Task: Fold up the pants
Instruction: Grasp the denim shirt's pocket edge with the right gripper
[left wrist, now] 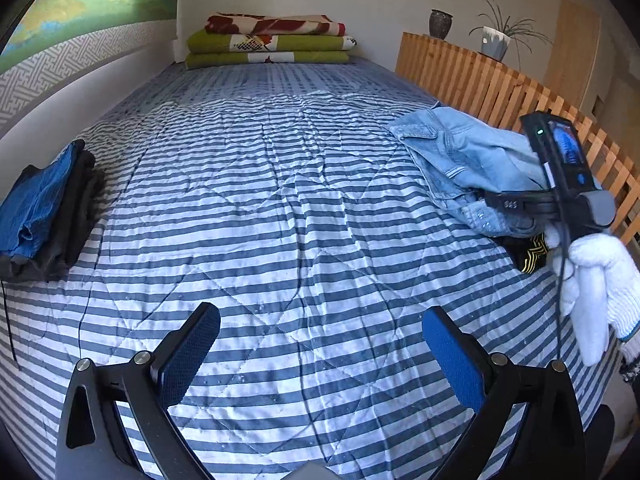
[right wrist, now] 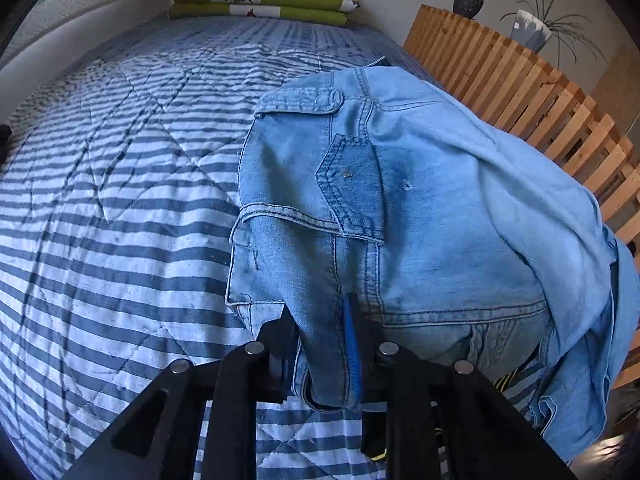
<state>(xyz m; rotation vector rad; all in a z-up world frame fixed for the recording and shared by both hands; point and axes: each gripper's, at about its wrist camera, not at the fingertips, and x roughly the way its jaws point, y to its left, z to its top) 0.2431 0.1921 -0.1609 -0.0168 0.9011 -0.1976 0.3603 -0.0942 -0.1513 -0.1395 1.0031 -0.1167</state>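
The right claw [right wrist: 320, 344] is clenched on a fold of the pale denim pants [right wrist: 400, 208], its two black fingers pinching the cloth near a seam below the flapped pocket, while the left claw [left wrist: 320, 356] hangs released over the striped quilt [left wrist: 260, 200] with nothing between its blue pads [left wrist: 188, 356]. The pants lie in a rumpled heap on the quilt, close to the wooden slatted rail [left wrist: 500, 88] that runs along one side of the bed, and the person's white-gloved hand [left wrist: 592, 280] that carries the right claw shows just in front of that heap in the left wrist view. On the far side of the bed from the rail, a stack of already folded dark and blue garments [left wrist: 44, 216] sits at the quilt's edge; folded blankets [left wrist: 272, 42] rest at the head of the bed, and a vase [left wrist: 440, 23] and a potted plant [left wrist: 498, 42] stand beyond the rail. A dark item with yellow trim [left wrist: 532, 254] peeks out from beneath the heap. The step in hand appears to be the pick-up: the pants are gripped but not yet spread. The next move likely calls for drawing them away from the rail onto the open middle of the quilt, with the left claw taking a second hold so the legs can be laid out flat.
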